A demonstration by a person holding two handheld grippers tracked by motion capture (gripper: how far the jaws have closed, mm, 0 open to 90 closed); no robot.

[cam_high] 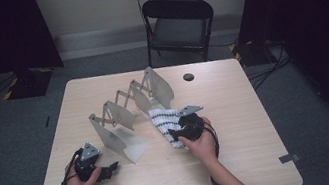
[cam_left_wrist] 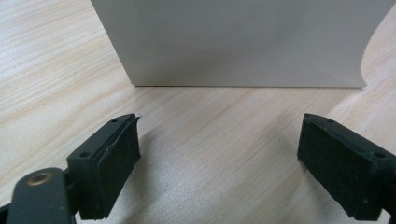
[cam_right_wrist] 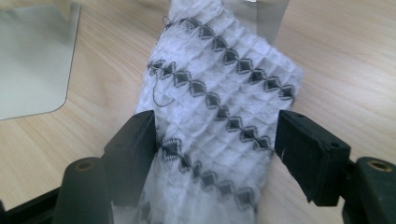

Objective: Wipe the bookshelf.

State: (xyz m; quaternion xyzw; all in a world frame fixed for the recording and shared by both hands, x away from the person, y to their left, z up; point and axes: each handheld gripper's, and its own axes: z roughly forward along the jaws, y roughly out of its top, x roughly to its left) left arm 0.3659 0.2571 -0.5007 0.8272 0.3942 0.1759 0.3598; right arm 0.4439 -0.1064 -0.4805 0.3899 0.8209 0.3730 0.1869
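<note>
The cloth [cam_right_wrist: 219, 121] lies folded on the counter [cam_high: 236, 111], just beside the metal rack [cam_high: 125, 114]. The right hand-held gripper [cam_right_wrist: 215, 149] stands wide around it, the pads apart from the fabric. The left hand-held gripper [cam_left_wrist: 219, 154] stands wide on the counter, facing the rack's end plate [cam_left_wrist: 238, 42], nothing between its jaws.

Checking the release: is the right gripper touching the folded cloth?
Cannot tell. In the right gripper view the right gripper straddles the cloth: a sliver of table shows beside the right pad, while the left pad meets the cloth's edge.
</note>
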